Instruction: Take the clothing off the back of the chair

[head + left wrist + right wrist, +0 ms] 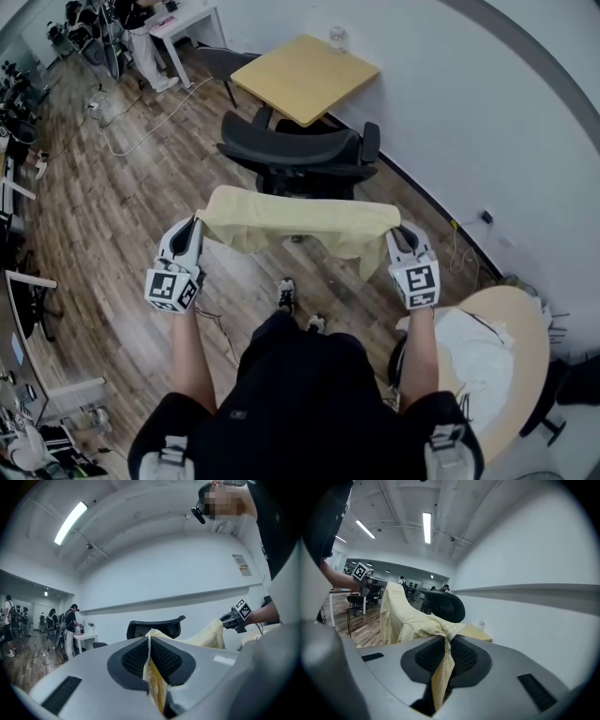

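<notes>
My left gripper point(192, 231) had its jaws pressed together on one end of the yellow garment point(295, 220). In the left gripper view, the fabric point(157, 686) ran as a thin fold between the two dark pads of this gripper point(150, 660) and hung out below them. My right gripper point(401, 236) pinched the opposite end in the same manner. In the right gripper view, a strip of the fabric point(440, 677) was clamped between the pads of that gripper point(444, 656) and trailed downward.

The garment was stretched between the two grippers in a sagging band above the wooden floor point(103, 206), with a loose flap hanging near the right end. It was positioned between my body and the black office chair point(300, 155). The back of the chair showed bare.

A square wooden tabletop point(305, 75) stood beyond the chair, against the wall. A round tabletop point(530, 319) at my right carried a white cloth point(478, 352).
</notes>
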Motion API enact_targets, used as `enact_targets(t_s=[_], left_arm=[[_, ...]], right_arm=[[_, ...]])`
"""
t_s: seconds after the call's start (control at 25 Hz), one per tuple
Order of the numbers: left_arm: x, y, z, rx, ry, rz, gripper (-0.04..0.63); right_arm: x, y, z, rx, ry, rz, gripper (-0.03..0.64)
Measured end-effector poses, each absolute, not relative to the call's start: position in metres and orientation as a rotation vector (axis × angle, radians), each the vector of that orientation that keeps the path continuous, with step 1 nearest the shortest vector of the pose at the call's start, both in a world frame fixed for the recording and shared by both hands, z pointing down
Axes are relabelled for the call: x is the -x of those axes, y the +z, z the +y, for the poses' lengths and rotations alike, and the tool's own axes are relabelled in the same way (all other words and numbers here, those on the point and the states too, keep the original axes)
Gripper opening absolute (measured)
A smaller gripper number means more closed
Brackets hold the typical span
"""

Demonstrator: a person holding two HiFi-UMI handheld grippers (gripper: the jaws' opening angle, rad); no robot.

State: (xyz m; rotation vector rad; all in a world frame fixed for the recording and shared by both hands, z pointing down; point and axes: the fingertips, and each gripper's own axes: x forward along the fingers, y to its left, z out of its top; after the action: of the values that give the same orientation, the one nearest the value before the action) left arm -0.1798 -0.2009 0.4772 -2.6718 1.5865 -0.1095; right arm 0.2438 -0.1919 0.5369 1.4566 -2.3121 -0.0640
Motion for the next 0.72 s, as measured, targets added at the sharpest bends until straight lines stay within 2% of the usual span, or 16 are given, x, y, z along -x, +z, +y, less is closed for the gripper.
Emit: enact_targets(t_s=[0.72], left_arm=[[0.175,0.481,-0.166,2.676,-0.093,1.567,0.015]], right_arm=[[-0.243,0.54,-0.167,-1.462,-0.077,-2.325,0.029]])
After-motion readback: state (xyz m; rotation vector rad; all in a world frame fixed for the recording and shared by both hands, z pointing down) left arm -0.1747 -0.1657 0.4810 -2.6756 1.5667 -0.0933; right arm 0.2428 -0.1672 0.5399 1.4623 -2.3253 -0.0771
